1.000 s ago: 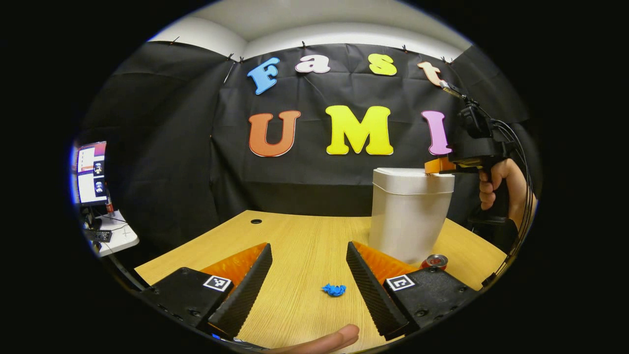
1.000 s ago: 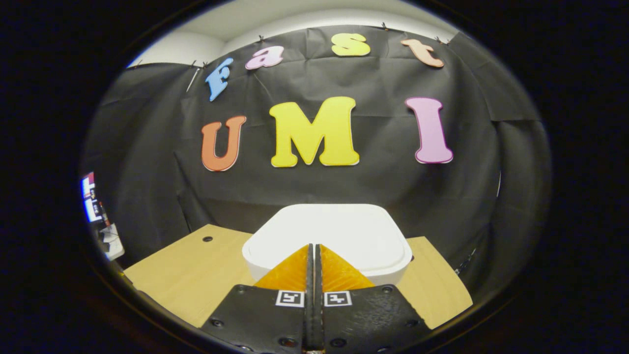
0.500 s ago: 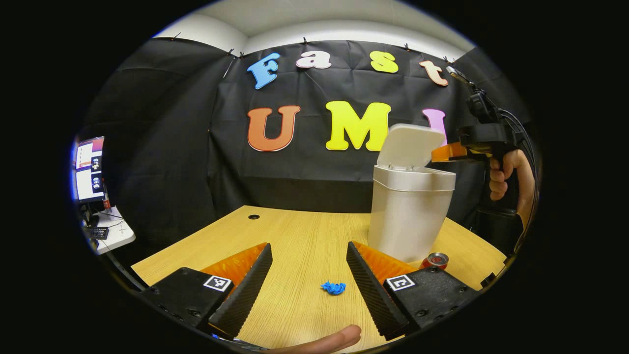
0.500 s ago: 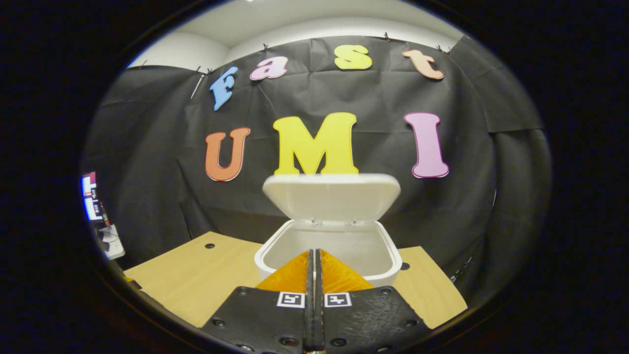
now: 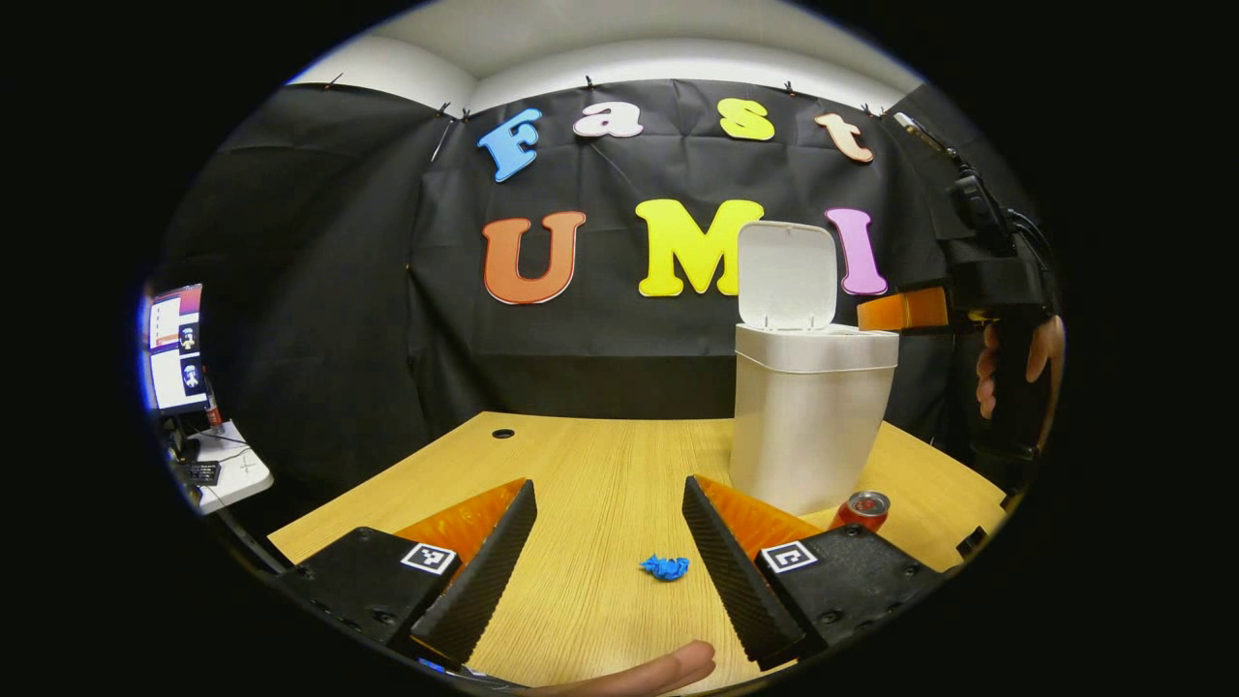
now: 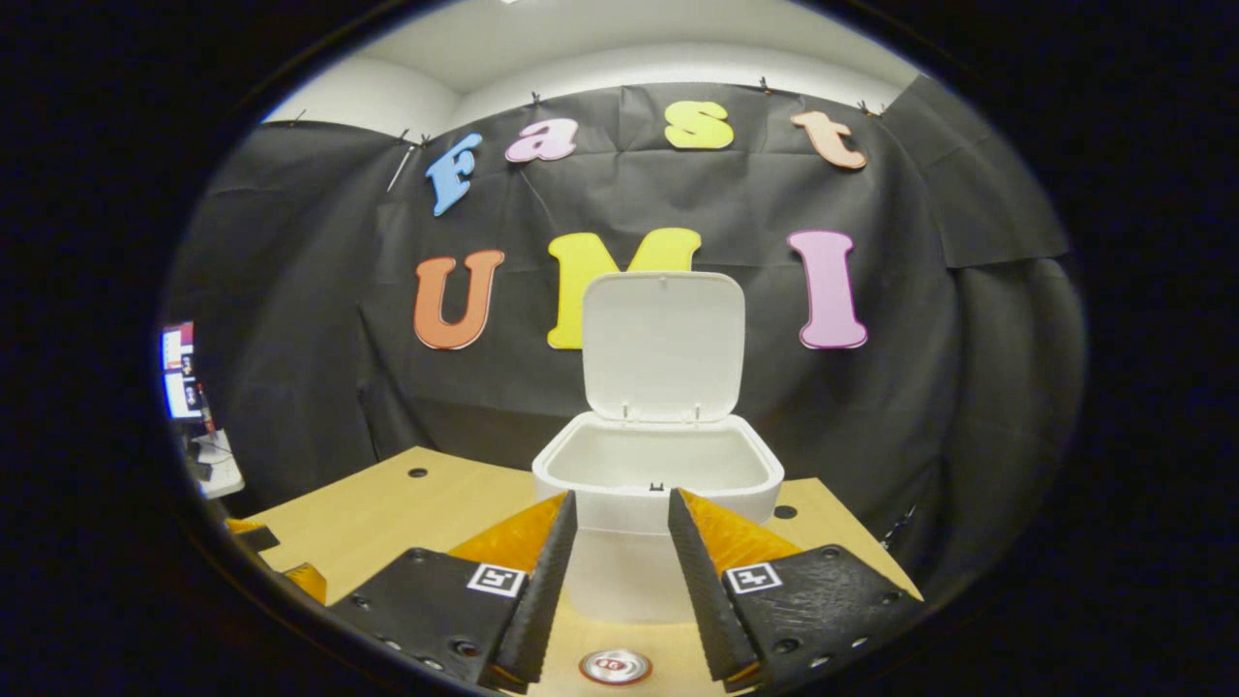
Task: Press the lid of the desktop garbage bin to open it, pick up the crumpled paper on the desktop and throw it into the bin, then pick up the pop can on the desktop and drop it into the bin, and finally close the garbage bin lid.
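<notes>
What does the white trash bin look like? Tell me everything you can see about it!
The garbage bin is a tall white container that looks like smooth plastic, with rounded corners and a body narrowing toward the bottom. Its lid stands upright, flipped open on hinges at the back edge. Inside, what shows looks white and bare. It stands upright on the wooden desk, with the pop can close by its base. No gripper touches it.

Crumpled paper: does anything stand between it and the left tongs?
Nothing visible does. The crumpled paper lies on bare desktop just ahead of the open left tongs, nearer their right finger; the pop can stands off to the right.
</notes>
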Demonstrator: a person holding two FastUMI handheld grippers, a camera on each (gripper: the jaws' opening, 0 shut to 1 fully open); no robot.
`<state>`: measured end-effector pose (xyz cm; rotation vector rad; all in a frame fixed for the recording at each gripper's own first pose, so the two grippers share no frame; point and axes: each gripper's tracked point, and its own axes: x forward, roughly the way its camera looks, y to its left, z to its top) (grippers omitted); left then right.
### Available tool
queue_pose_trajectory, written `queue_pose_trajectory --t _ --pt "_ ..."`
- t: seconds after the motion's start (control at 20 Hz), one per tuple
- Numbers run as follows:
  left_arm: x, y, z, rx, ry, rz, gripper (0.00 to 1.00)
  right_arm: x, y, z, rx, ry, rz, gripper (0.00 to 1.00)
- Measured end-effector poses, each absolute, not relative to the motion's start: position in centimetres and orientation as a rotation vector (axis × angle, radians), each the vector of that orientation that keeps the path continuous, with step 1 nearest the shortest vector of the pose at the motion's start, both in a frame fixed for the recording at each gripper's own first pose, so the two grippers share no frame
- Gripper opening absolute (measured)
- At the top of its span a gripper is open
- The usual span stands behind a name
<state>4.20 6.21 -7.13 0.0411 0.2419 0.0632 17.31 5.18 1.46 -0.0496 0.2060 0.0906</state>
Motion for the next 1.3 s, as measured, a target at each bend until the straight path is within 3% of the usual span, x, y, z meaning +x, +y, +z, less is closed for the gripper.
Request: queue_pose_trajectory --t 0.2,0.4,0.45,0.9,1.3 --pt "4.1 5.7 -7.1 0.052 0.234 0.047 0.98 15.1 4.6 0.4 -0.102 0.185 0.061 0.71" --pt "4.9 5.1 -7.8 0.022 0.244 0.02 0.98 12.3 5.6 -0.9 -0.101 0.188 0.103 0.98" --pt "5.2 4.9 -8.4 0.014 0.256 0.008 0.98 11.5 6.1 -1.4 -0.099 0.194 0.124 0.93" --pt "7.7 3.6 -18.2 -0.041 0.529 -0.077 0.99 6.6 5.0 -4.3 -0.095 0.197 0.138 0.98" --pt "9.4 1.1 -24.1 -0.066 0.628 -0.152 0.99 4.7 2.2 -6.8 -0.106 0.226 0.112 0.95"
